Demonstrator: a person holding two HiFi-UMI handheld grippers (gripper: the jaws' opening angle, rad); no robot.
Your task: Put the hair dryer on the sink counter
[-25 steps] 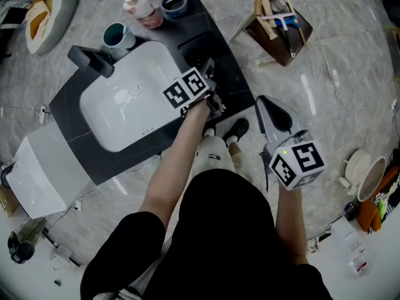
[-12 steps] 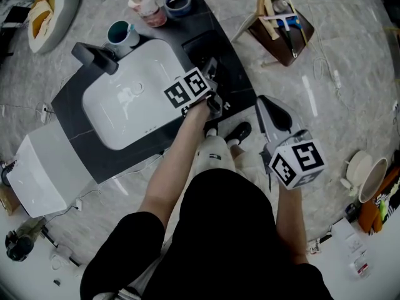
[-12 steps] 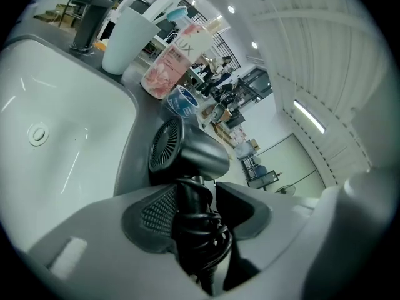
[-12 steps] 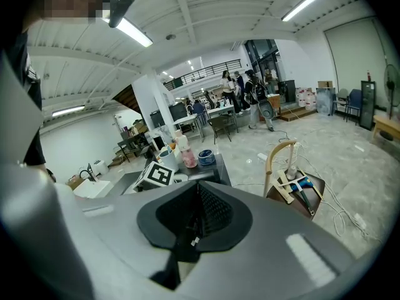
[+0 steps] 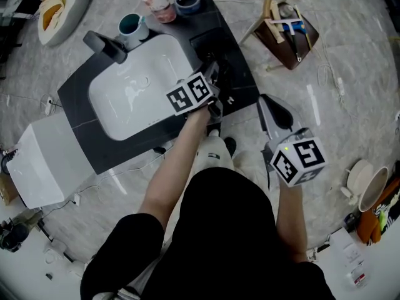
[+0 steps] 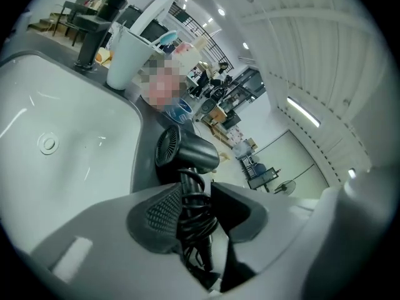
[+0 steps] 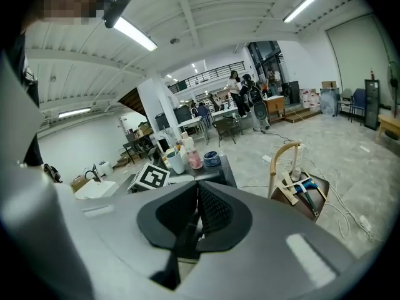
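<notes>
A black hair dryer (image 6: pixel 184 152) stands on the dark sink counter (image 5: pixel 236 54), to the right of the white basin (image 5: pixel 137 92). Its cord is wound round the handle. My left gripper (image 6: pixel 200 214) is round that handle and its jaws are closing, with both pads against the coiled cord. From the head view the left gripper (image 5: pixel 215 86) sits over the counter's right part, and the dryer (image 5: pixel 211 67) shows only dimly against the dark top. My right gripper (image 5: pixel 270 108) hangs shut and empty over the floor, right of the counter, also seen as the right gripper (image 7: pixel 197 214).
A black faucet (image 5: pixel 106 44), a teal cup (image 5: pixel 132 25), a pink-filled bottle (image 5: pixel 156 2) and a blue-rimmed jar (image 5: pixel 187 0) stand along the counter's far side. A wooden-handled caddy (image 5: pixel 290 33) sits on the floor at right, with cables beside it. The person's shoes (image 5: pixel 215 149) are by the counter's near edge.
The head view has shifted, so the counter sits a little further right and lower. My left gripper stays at the hair dryer's handle. The right gripper has hardly moved.
</notes>
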